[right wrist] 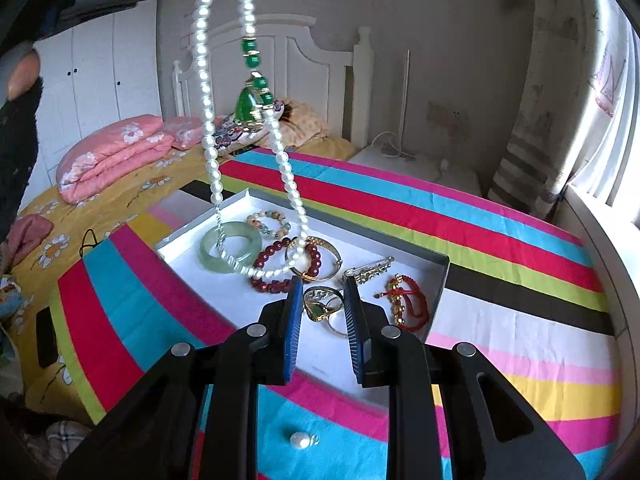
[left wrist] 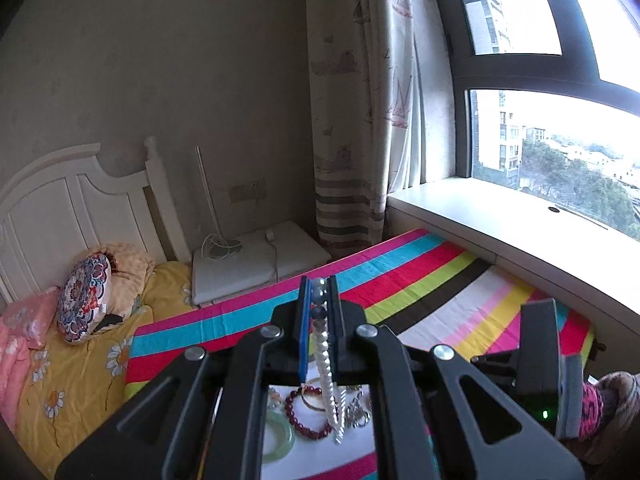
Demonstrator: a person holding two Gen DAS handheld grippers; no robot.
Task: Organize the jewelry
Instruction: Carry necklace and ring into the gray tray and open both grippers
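My left gripper (left wrist: 319, 294) is shut on a white pearl necklace (right wrist: 208, 120), which it holds up high. A green pendant (right wrist: 250, 106) hangs on one strand. The necklace's lower loop still rests in the white tray (right wrist: 438, 276), across a pale jade bangle (right wrist: 230, 246) and a dark red bead bracelet (right wrist: 280, 264). My right gripper (right wrist: 322, 292) hovers low over the tray's near side. Its jaws stand a little apart above some gold rings (right wrist: 322, 306) and hold nothing. A gold bangle (right wrist: 320, 260), a mixed-stone bracelet (right wrist: 269, 222), a gold pin (right wrist: 368, 268) and a red cord bracelet (right wrist: 404, 298) also lie in the tray.
The tray sits on a bright striped cloth (right wrist: 480, 232) over the bed. A loose pearl (right wrist: 301, 440) lies on the cloth near me. Folded pink bedding (right wrist: 116, 152) and a white headboard (right wrist: 304, 60) are behind. A windowsill (left wrist: 520, 224) runs along the right.
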